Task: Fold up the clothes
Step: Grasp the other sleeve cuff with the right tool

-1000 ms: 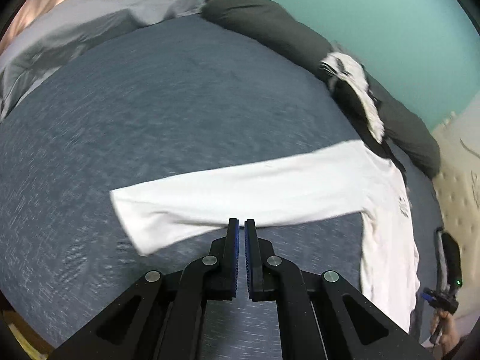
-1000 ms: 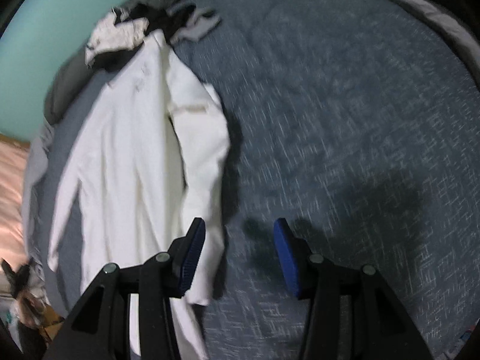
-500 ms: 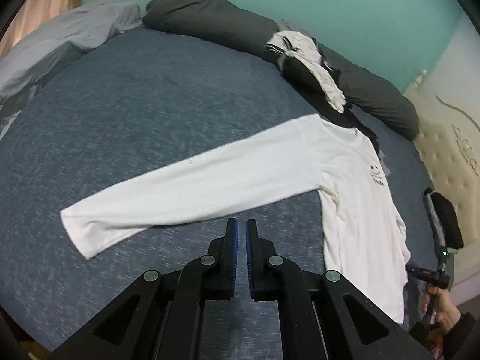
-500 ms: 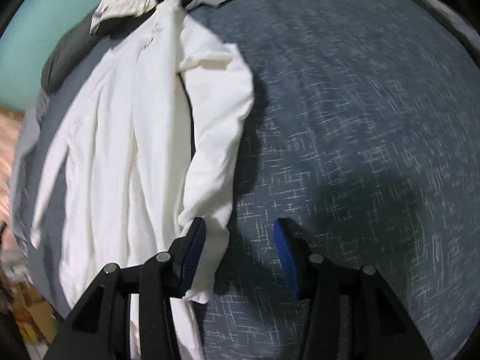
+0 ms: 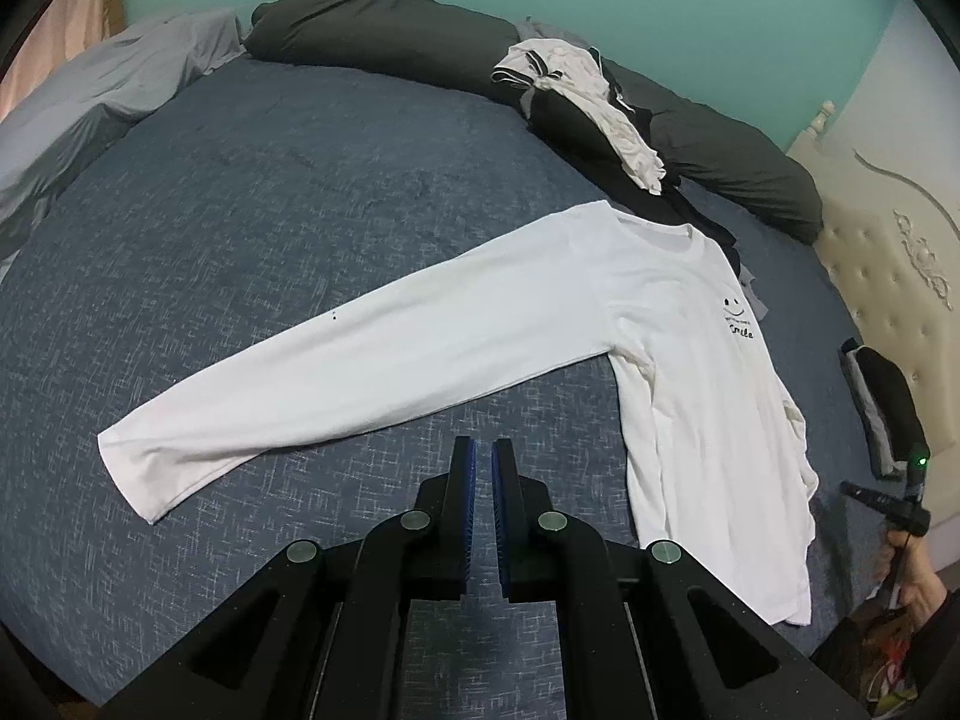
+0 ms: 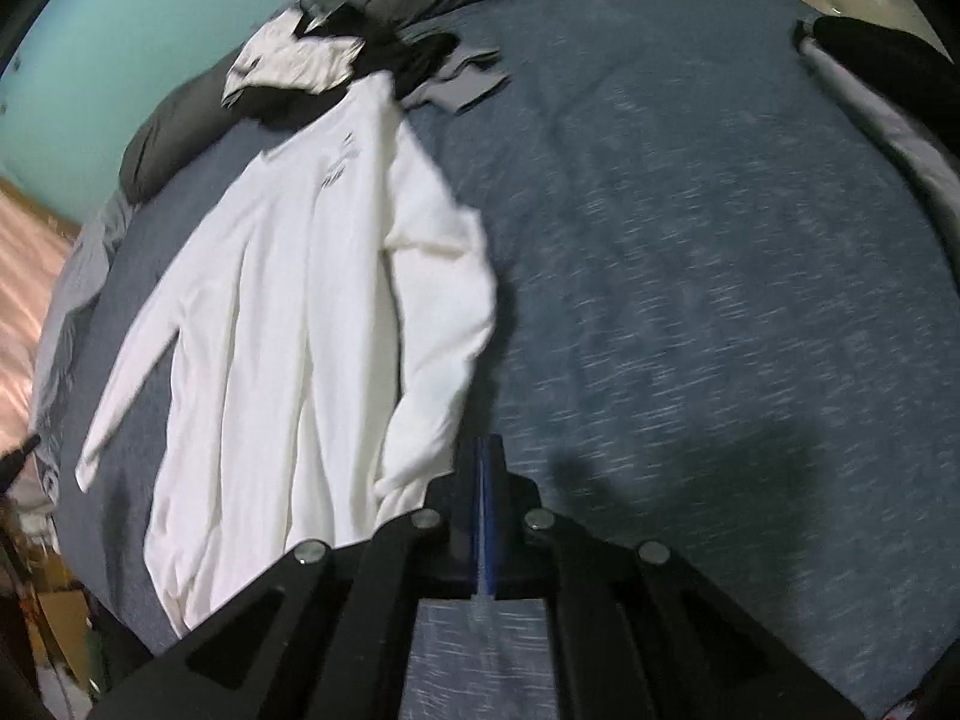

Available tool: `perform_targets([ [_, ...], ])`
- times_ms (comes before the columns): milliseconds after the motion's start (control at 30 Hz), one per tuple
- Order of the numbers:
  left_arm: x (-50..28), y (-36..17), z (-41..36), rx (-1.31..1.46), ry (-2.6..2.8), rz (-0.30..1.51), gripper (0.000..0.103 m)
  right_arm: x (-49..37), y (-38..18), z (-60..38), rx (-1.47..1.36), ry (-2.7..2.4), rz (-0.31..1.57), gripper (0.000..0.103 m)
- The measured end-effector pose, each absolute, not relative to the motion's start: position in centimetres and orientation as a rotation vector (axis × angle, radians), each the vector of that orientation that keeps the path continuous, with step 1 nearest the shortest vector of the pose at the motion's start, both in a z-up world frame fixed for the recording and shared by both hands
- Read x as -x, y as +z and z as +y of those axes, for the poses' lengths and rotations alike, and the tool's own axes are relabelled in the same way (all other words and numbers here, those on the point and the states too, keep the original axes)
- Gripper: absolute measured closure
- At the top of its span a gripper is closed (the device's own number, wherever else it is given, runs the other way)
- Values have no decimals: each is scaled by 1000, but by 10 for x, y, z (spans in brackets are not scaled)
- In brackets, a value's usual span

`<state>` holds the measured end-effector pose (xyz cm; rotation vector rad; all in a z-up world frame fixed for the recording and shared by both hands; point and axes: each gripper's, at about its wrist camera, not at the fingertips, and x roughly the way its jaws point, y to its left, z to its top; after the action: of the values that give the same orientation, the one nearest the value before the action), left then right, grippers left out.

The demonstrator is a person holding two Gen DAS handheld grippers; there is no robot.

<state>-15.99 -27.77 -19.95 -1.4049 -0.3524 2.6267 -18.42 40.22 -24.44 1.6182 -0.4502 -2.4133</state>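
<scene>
The right hand-held gripper (image 6: 485, 468) has snapped shut empty beside the white shirt (image 6: 288, 324); dark pillows (image 5: 384, 42) lie beyond.

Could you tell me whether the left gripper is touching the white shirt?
Apart. In the left wrist view the left gripper is shut with nothing between its pads, and a strip of bare blue bedspread shows between its tips and the shirt's outstretched sleeve.
</scene>
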Motion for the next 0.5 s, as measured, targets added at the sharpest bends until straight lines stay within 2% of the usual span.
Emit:
perform_targets([
  [100,160,-197,-275,1391,2628,-372,97,187,-257,412,-1666,-2322,-543,101],
  [167,159,-195,-272,1389,2624,-380,97,187,-265,400,-1693,-2300,-530,92],
  [233,158,-194,-267,1390,2617,-367,97,185,-275,390,-1721,-2269,-531,51],
  [267,157,-193,-265,1389,2615,-355,97,183,-280,386,-1733,-2254,-536,48],
  [400,155,-190,-262,1383,2614,-334,97,180,-296,370,-1771,-2207,-508,48],
  [433,154,-190,-262,1387,2616,-335,97,179,-299,366,-1784,-2195,-491,53],
  [467,154,-191,-263,1392,2617,-338,97,178,-300,365,-1787,-2194,-473,62],
  [500,154,-192,-264,1396,2619,-339,97,176,-299,365,-1782,-2203,-455,84],
])
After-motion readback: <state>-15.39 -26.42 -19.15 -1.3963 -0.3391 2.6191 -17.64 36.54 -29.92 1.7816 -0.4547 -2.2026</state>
